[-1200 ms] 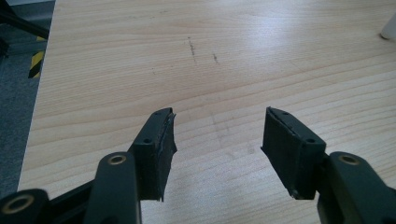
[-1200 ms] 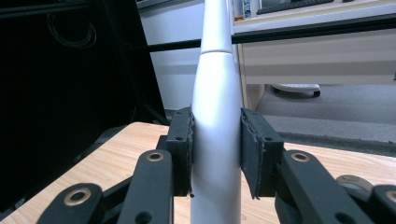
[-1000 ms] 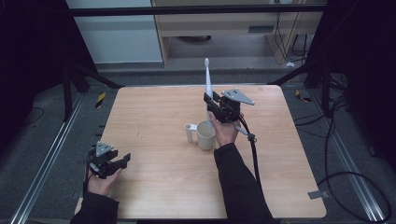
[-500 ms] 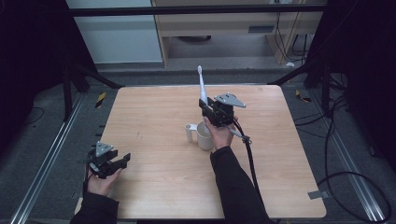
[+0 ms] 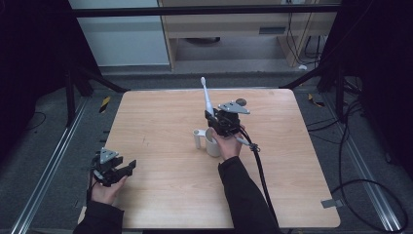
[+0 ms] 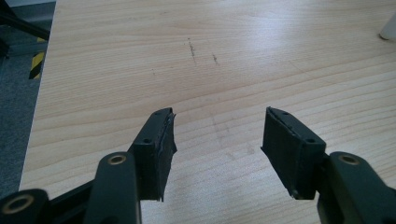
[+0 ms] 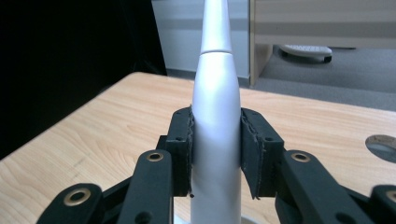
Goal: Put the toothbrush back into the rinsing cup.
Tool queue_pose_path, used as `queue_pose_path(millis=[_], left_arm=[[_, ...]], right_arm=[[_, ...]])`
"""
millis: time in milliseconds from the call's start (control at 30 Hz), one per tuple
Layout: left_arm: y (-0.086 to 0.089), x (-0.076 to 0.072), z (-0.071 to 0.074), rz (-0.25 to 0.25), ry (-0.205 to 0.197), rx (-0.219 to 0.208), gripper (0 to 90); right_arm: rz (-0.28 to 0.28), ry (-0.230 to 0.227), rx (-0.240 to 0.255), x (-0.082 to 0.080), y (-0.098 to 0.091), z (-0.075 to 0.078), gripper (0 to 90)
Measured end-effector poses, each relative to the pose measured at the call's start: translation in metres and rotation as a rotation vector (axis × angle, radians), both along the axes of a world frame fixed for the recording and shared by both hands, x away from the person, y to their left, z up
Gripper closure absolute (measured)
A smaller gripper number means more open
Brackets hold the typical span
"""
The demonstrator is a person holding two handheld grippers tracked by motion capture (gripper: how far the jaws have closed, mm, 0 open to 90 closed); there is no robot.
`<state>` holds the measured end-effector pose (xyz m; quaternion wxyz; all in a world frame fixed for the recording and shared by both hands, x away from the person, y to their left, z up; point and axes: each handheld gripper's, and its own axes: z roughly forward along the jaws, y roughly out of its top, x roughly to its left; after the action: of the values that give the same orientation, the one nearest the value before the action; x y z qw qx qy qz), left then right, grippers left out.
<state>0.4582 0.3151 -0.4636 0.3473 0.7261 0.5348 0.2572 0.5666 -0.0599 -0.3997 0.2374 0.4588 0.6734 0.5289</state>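
My right gripper (image 5: 213, 118) is shut on a white electric toothbrush (image 5: 206, 95), which stands nearly upright with its head up and leaning slightly left. In the right gripper view the pads (image 7: 183, 135) press both sides of the toothbrush's thick handle (image 7: 215, 140). Just below the gripper a white mug (image 5: 211, 145) with its handle to the left stands on the wooden table (image 5: 156, 122). At the table's front left corner my left gripper (image 5: 127, 168) rests, its jaws open. Its fingers (image 6: 156, 147) have bare tabletop between them.
A round hole (image 5: 241, 102) lies in the tabletop behind the right gripper. A black cable (image 5: 258, 165) trails from the right gripper toward the front edge. Beyond the far edge stand a desk and a black frame (image 5: 204, 9).
The right gripper has carried the toothbrush left and down, so it now hangs just over the mug. The left gripper has stayed put.
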Motion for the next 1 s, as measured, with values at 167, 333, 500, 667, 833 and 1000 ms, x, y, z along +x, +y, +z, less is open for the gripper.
queue_pose_path(millis=[167, 333, 500, 667, 833, 1000], left_arm=[[0.000, 0.000, 0.000, 0.001, 0.000, 0.000, 42.7], [0.000, 0.000, 0.000, 0.001, 0.001, 0.001, 42.7], [0.000, 0.000, 0.000, 0.001, 0.000, 0.000, 42.6], [0.000, 0.000, 0.000, 0.001, 0.002, 0.000, 42.7], [0.000, 0.000, 0.000, 0.001, 0.004, 0.000, 42.7], [0.000, 0.000, 0.000, 0.000, 0.004, 0.001, 42.6]], right_arm=[[-0.002, 0.016, -0.006, -0.001, -0.002, -0.005, 66.6], [0.005, 0.036, -0.016, -0.002, -0.005, -0.008, 66.6], [0.024, 0.085, -0.056, -0.003, -0.005, -0.013, 66.5], [0.037, 0.099, -0.075, -0.003, -0.004, -0.014, 66.5], [0.044, 0.116, -0.091, -0.004, -0.004, -0.017, 66.3], [0.047, 0.151, -0.103, -0.005, -0.007, -0.025, 66.2]])
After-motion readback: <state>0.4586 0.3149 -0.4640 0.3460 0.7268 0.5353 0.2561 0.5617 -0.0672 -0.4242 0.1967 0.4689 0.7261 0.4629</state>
